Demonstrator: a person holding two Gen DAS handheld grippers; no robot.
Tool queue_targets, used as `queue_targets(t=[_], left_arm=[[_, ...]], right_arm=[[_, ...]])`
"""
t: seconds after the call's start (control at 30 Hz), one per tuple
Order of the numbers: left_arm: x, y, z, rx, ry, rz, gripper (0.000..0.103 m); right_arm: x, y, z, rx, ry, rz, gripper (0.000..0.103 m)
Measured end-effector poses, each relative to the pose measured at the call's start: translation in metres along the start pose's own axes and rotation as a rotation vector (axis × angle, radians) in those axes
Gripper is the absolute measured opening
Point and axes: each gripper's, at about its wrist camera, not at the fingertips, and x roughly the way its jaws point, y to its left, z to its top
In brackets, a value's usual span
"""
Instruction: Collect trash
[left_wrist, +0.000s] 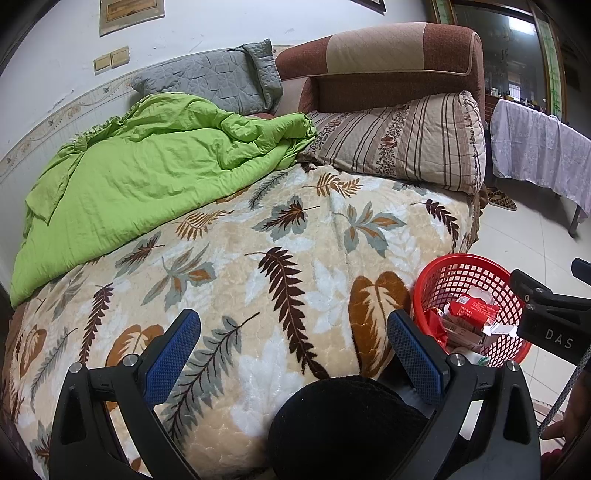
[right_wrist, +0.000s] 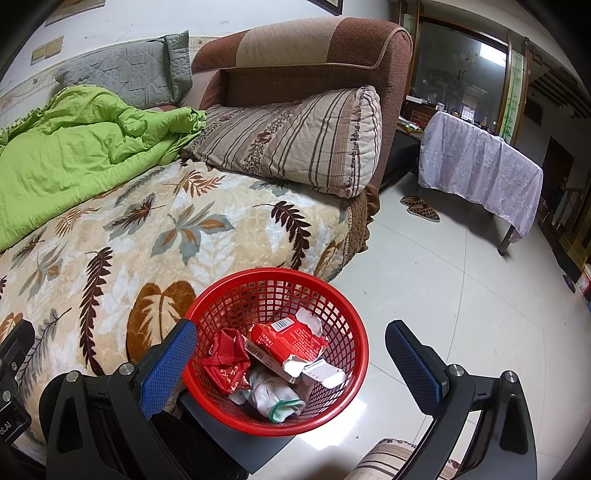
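Observation:
A red mesh basket (right_wrist: 343, 314) stands beside the bed on a dark low stand; it also shows in the left wrist view (left_wrist: 436, 280). It holds a torn red box (right_wrist: 291, 339), a crumpled red wrapper (right_wrist: 227, 363) and a white cloth wad (right_wrist: 273, 400). My right gripper (right_wrist: 291, 354) is open and empty, its jaws spread just above the basket. My left gripper (left_wrist: 293, 339) is open and empty above the leaf-patterned blanket (left_wrist: 258, 266), left of the basket.
On the bed lie a green quilt (left_wrist: 129, 177), a striped pillow (right_wrist: 295, 140) and a grey pillow (left_wrist: 214, 81). A brown headboard (right_wrist: 306, 51) stands behind. On the tiled floor are slippers (right_wrist: 421, 208) and a cloth-covered table (right_wrist: 480, 166).

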Motion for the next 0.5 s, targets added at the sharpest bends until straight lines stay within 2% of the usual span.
queue_targets(t=[0.37,0.5], left_arm=[[-0.0001,0.0015,-0.0008,-0.002,0.0,-0.002,0.101],[-0.0002,0.009,0.0015,-0.044,0.016,-0.003,0.101]], right_arm=[[-0.0002,0.0012,-0.0006,-0.005,0.001,0.001,0.103],[0.0021,0.0064,0.0011,-0.026,0.002,0.012,0.103]])
